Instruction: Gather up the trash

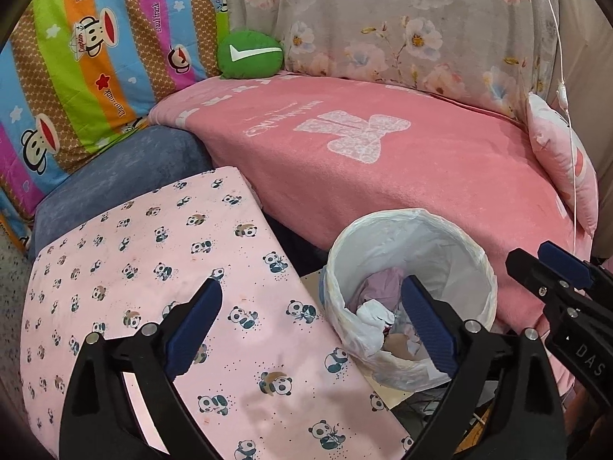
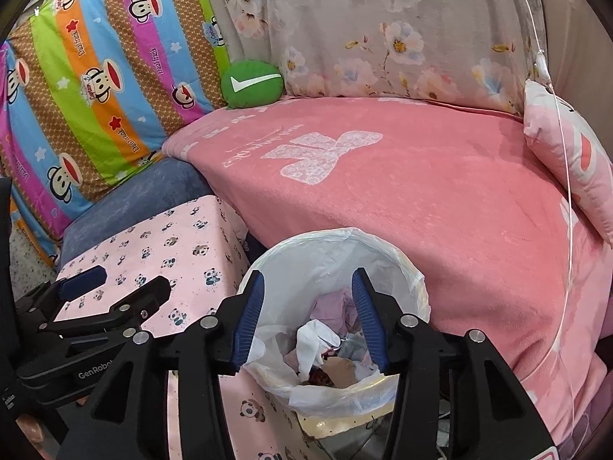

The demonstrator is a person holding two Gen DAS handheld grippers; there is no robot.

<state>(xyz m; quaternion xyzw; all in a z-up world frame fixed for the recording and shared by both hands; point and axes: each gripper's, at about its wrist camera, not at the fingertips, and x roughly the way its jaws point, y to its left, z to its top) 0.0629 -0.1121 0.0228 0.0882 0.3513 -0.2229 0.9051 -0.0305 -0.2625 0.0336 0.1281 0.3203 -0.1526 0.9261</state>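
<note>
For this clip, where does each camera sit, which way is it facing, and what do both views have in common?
Left wrist: on the left claw, open over the panda-print cloth; right claw at right edge.
Right wrist: on the right claw, open above the lined trash bin; left claw at lower left.
Shared: bin, pink blanket, green cushion, panda cloth.

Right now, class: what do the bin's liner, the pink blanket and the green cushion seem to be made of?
Bin liner: thin, glossy, translucent white plastic film, crinkled at the rim.
Pink blanket: soft matte fleece or towelling, judging by its fuzzy nap.
Green cushion: stuffed matte fabric, probably plush; puffy and rounded.
</note>
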